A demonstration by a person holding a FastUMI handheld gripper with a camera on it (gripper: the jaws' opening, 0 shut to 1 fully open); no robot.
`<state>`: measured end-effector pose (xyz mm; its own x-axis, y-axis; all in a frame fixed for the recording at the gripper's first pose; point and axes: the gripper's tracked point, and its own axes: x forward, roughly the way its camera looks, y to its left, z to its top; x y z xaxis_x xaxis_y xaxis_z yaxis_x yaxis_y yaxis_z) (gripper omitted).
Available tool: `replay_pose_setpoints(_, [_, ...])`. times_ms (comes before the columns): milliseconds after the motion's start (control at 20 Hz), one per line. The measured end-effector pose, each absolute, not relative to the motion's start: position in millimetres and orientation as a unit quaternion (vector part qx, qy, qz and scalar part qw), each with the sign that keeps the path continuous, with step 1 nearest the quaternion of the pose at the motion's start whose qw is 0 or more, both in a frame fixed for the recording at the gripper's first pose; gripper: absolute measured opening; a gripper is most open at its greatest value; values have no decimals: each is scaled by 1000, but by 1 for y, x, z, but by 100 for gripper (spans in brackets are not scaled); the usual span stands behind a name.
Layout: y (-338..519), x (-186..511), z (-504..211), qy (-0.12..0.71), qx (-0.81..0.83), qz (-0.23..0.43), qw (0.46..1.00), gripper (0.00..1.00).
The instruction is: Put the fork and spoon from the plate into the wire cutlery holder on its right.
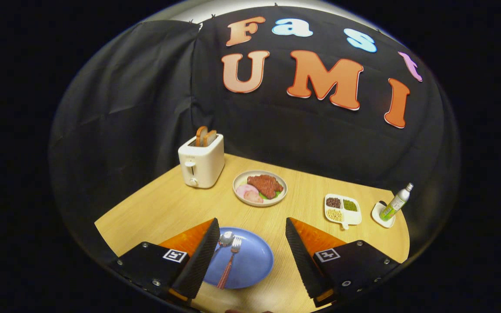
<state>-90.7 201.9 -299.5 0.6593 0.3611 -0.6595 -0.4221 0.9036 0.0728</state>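
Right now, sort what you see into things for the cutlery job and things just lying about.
For the job:
- fork on the blue plate
- spoon beside it
- gripper, fingers open over the plate

Lying about:
- toaster holding bread
- plate of food
- divided dish of beans
- bottle on a small dish

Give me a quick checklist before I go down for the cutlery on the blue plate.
1. Gripper open, fingers wide apart: ok.
2. Fork and spoon on the blue plate: ok.
3. Cutlery centred between the fingers: not ok, both lie close to the left finger.
4. Fork and spoon apart enough to take one: cannot tell, heads nearly touch.
5. Wire cutlery holder located: cannot tell.
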Motion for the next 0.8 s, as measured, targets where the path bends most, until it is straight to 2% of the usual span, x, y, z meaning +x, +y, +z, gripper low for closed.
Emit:
replay_pose_setpoints(100, [212, -108, -329, 389, -50, 231, 890, 91])
replay_pose_setpoints(500, [221, -167, -415, 509, -49, 233, 827, 80])
replay_pose_setpoints(600, [222, -168, -424, 515, -51, 228, 825, 75])
replay_pose_setpoints(800, [230, -175, -440, 534, -56, 238, 809, 58])
